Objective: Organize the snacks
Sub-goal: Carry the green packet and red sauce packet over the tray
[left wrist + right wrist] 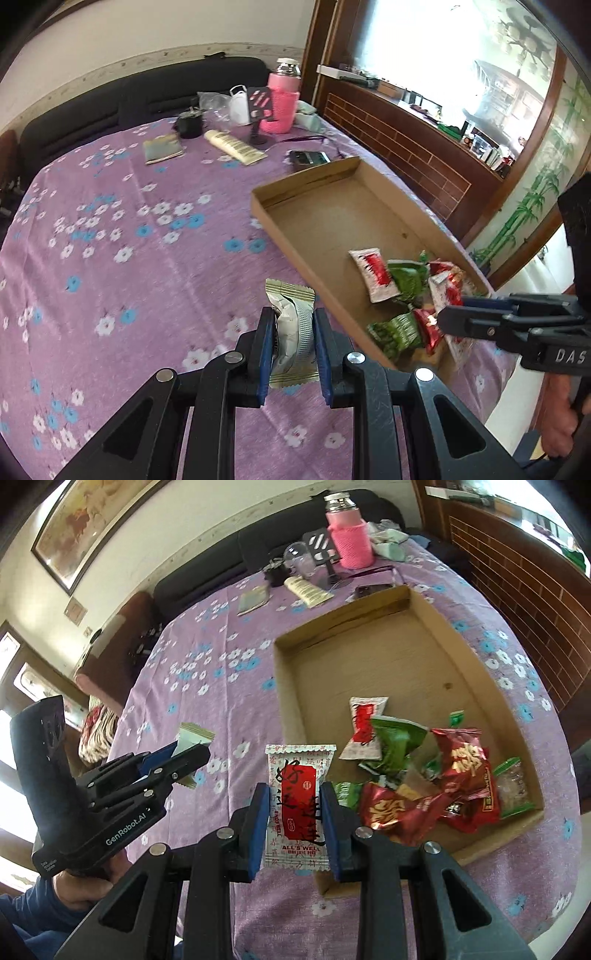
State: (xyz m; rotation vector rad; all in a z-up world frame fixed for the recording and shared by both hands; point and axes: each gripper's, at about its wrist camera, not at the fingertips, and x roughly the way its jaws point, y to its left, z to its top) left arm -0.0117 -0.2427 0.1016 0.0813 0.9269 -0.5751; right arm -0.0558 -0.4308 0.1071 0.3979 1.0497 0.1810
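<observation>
Two hand-held grippers (294, 334) (295, 812) each clamp a packet — gold-edged (293, 332), red-and-white (299, 805) — between pads.

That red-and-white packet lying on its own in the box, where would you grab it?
Across its narrow middle, coming from above. The red-and-white packet lies flat in the cardboard box, its far side clear of the snack pile, so the fingers could straddle it there. Its crimped ends look too thin.

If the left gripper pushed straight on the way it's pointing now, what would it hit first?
Probably the purple floral tablecloth, just left of the cardboard box. The left gripper, shut on a gold-edged white snack packet, points down at bare cloth; depth is unclear, so the packet's tip would likely touch first.
</observation>
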